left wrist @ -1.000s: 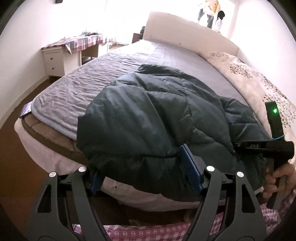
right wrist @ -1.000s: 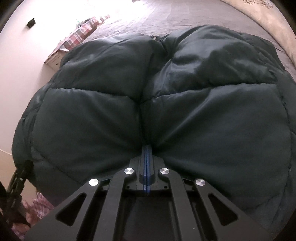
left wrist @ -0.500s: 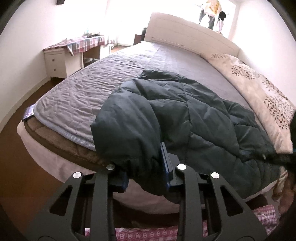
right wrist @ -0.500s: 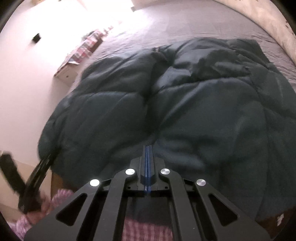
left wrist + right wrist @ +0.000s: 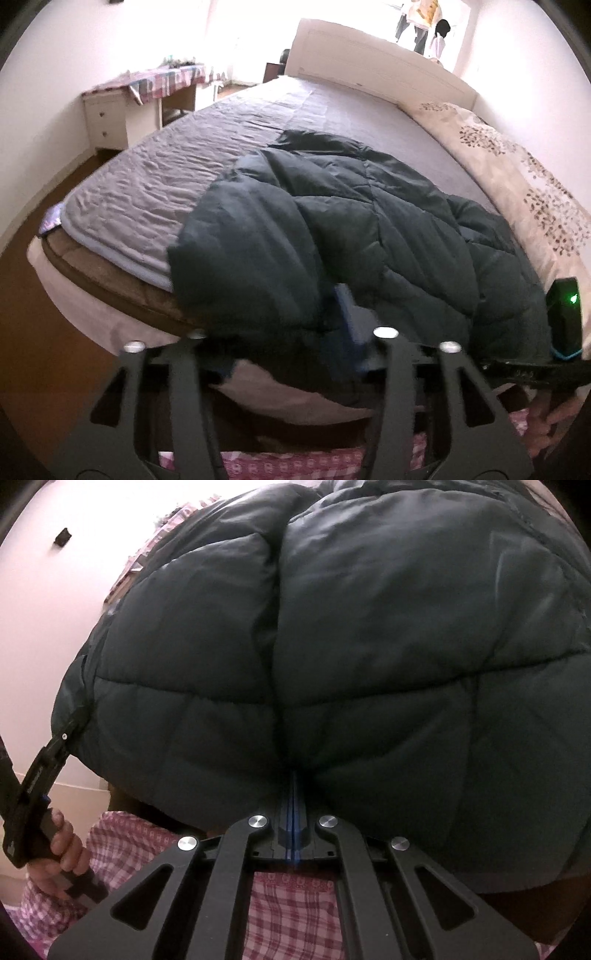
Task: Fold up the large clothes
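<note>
The dark teal quilted puffer jacket lies heaped on the near end of the grey quilted bed, its hem spilling over the bed's foot edge. The left hand-held gripper has its jaws spread wide around a thick bunch of that hem, blue pads on either side. The right hand-held gripper is pinched fully together on a fold of the jacket, fabric ballooning above it.
</note>
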`<state>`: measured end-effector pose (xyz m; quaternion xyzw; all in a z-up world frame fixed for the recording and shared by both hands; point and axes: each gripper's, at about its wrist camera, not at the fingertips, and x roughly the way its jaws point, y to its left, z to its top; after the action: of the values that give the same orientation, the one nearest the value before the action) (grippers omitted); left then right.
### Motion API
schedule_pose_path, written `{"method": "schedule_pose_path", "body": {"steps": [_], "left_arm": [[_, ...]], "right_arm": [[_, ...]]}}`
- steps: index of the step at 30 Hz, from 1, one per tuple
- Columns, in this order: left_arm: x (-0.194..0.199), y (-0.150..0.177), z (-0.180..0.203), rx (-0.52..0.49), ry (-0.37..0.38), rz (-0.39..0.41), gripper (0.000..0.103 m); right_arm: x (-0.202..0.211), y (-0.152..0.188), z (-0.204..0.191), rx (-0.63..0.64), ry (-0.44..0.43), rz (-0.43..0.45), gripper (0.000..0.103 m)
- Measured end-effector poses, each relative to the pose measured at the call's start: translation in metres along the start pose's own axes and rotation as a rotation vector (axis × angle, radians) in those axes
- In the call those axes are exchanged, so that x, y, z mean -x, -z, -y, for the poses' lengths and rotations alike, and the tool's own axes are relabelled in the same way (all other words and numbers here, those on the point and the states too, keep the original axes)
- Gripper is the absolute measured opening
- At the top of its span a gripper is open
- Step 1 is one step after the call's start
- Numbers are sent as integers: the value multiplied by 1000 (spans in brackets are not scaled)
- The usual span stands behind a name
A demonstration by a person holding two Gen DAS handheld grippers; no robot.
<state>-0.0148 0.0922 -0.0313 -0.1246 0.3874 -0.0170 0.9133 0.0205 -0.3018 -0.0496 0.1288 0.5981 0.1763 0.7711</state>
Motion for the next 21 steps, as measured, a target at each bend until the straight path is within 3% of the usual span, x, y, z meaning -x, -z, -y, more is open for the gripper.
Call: {"method": "schedule_pose_path", "body": {"steps": [1, 4, 7, 8, 16, 21], "left_arm": [[-1, -1, -1, 18, 19, -8, 64], [1, -2, -4, 58, 50, 11, 63], [0, -2, -8, 55, 7, 35, 28], [-1, -2, -9, 52, 12, 28, 25], [6, -3, -3, 12, 36, 61, 18], [19, -5, 8, -60, 25, 109, 17]], "right_arm": [[1, 0, 0, 0, -1, 1, 0], [5, -2, -1, 4, 4, -1, 0], [21, -4, -8, 55, 13, 23, 0], [27, -5, -11, 68, 6, 41, 0], [85, -22, 0, 17, 13, 259, 0], [98, -33, 17, -40, -5, 316, 2]]}}
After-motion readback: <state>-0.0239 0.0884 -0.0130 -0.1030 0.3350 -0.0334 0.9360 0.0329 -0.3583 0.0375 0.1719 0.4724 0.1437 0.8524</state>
